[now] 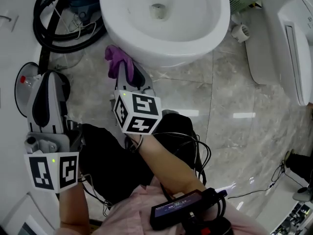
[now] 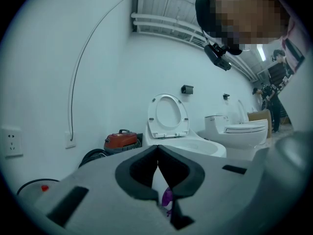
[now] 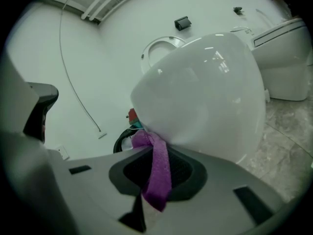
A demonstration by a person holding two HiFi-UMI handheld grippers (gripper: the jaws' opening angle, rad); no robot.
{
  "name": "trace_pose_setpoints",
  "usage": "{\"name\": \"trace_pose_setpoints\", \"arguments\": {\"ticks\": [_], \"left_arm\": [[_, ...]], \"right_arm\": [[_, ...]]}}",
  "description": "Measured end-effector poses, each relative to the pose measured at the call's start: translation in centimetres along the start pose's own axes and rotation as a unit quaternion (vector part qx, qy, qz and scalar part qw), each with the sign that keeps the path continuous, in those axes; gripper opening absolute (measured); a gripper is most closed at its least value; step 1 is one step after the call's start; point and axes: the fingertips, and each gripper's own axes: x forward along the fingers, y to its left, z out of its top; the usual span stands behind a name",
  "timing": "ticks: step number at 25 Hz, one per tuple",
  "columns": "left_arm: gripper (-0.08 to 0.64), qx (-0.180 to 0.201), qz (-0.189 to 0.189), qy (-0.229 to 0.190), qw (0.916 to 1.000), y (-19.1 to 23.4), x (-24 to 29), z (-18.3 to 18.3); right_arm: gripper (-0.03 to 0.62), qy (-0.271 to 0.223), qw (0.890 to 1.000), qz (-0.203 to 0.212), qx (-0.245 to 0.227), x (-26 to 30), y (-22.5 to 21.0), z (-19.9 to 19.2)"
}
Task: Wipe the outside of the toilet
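Toilet (image 1: 166, 28) on the floor ahead, purple cloth (image 1: 116, 58) meeting the bowl's lower outside.
The right gripper (image 1: 129, 80) pinches the cloth; the left gripper (image 1: 49, 77) is closed on nothing. Rubbing may drag the thin strip free.

Toilet (image 1: 195, 43) ahead, cloth (image 1: 119, 61) in right gripper (image 1: 128, 76) touching its front wall. Left gripper (image 1: 49, 80) further left. Hose (image 1: 41, 35) left of toilet, second toilet (image 1: 293, 48) right.

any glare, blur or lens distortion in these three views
Head view: sharp, with bright light streaks reflected off the marble floor. Right gripper view: strong fisheye bend, black corners, small highlights on the toilet bowl, and the purple cloth slightly soft up close. Left gripper view: same fisheye, dim bluish cast.
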Motion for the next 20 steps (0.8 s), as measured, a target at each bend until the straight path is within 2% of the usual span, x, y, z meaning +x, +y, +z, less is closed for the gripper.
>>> {"name": "trace_pose_setpoints", "arguments": {"ticks": [20], "left_arm": [[0.008, -0.004, -0.042, -0.007, 0.9991, -3.5, 2.6, 0.6]], "right_arm": [[0.061, 0.031, 0.998, 0.014, 0.055, -4.0, -3.6, 1.9]]}}
